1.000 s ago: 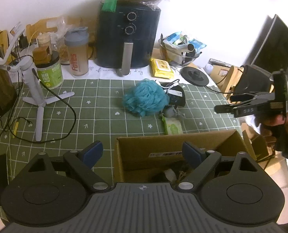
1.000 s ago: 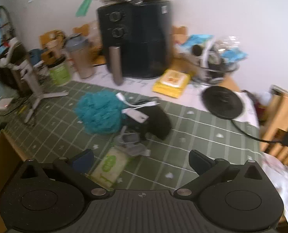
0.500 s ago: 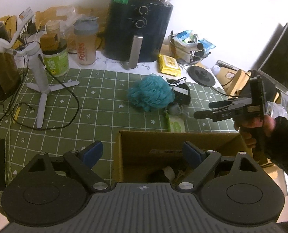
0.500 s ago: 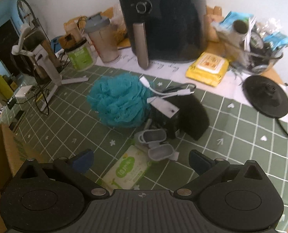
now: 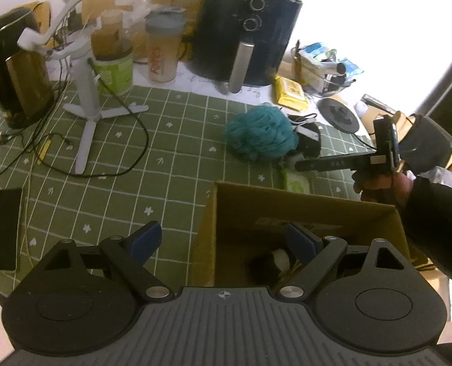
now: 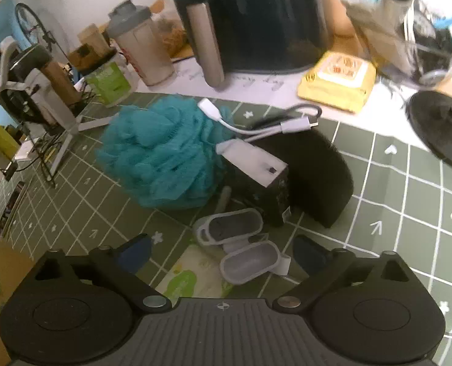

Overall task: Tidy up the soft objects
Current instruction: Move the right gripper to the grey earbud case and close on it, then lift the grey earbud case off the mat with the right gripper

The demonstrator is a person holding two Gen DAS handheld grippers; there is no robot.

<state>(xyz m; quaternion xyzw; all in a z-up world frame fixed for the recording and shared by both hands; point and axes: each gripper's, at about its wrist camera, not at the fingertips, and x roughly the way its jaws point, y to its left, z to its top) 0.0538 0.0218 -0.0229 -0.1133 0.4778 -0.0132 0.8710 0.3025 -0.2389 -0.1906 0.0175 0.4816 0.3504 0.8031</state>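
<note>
- The right gripper point(image 6: 221, 251) comes in low over a small heap of things on the green checked tabletop point(image 6: 409, 213); its jaws are wide but beginning to close, with two grey silicone cases point(image 6: 241, 244) lying between the blue pads and not yet pressed.
- The left gripper point(image 5: 222, 241) hangs spread wide and empty above the open cardboard box point(image 5: 287, 207), which stands at the near edge of the tabletop and already holds a dark-and-white soft item point(image 5: 271, 263).
- Soft things waiting: a teal bath pouf point(image 6: 161, 155), a black furry piece point(image 6: 320, 174) just right of it, and a green-and-white wipes pack point(image 6: 192, 277) partly under the gripper body.
- A white adapter with cables point(image 6: 256, 152) lies across the pouf and the black piece, touching both.
- My judgement: the step in hand is picking the nearest piece from the heap for the box. The cases are shallow and slippery, so the pads should straddle one case only and reach down to the cloth before squeezing.
- Closing with both cases in the gap risks one sliding out or being nudged under the black piece; centring on the nearer case looks safer.
- Keep the fingers short of the cables, or the lift may drag the adapter along.
- The left gripper would do well to stay to one side of the box mouth, leaving a clear drop.
</note>
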